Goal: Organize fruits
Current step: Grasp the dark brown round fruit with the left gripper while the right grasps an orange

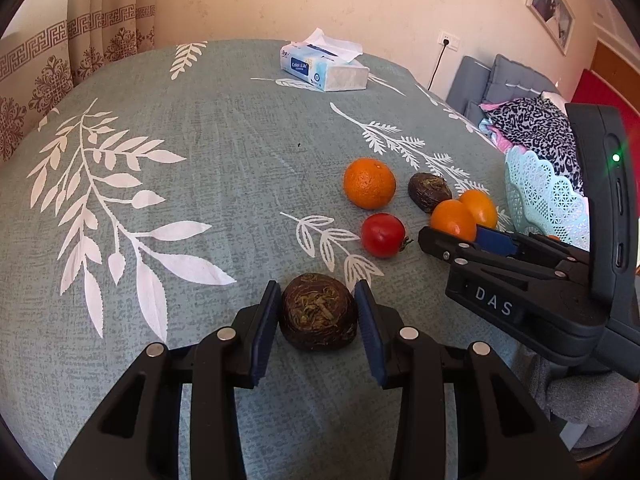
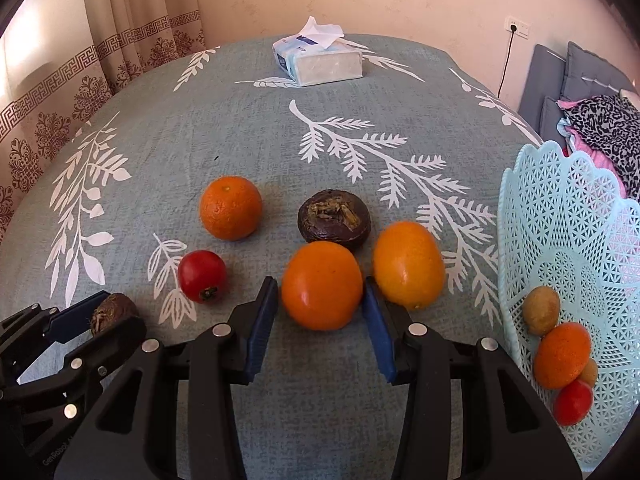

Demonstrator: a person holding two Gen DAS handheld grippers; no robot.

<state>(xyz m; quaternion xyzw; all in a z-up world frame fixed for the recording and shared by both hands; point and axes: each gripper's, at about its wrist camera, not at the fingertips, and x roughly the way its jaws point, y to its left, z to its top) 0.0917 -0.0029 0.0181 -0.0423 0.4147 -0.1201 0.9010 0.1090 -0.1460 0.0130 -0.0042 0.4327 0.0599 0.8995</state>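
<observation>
Three oranges (image 2: 322,285), two dark fruits (image 2: 333,218), one tomato (image 2: 201,275)

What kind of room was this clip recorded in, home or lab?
Most likely a lived-in home room. A table under a leaf-print cloth holds a tissue pack, patterned curtains hang at the back, and clothes are piled on a grey cushioned seat beside it.

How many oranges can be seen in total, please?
4. One between the right gripper fingers, one beside it at right, one far left, one in the basket. More may be hidden there.
</observation>
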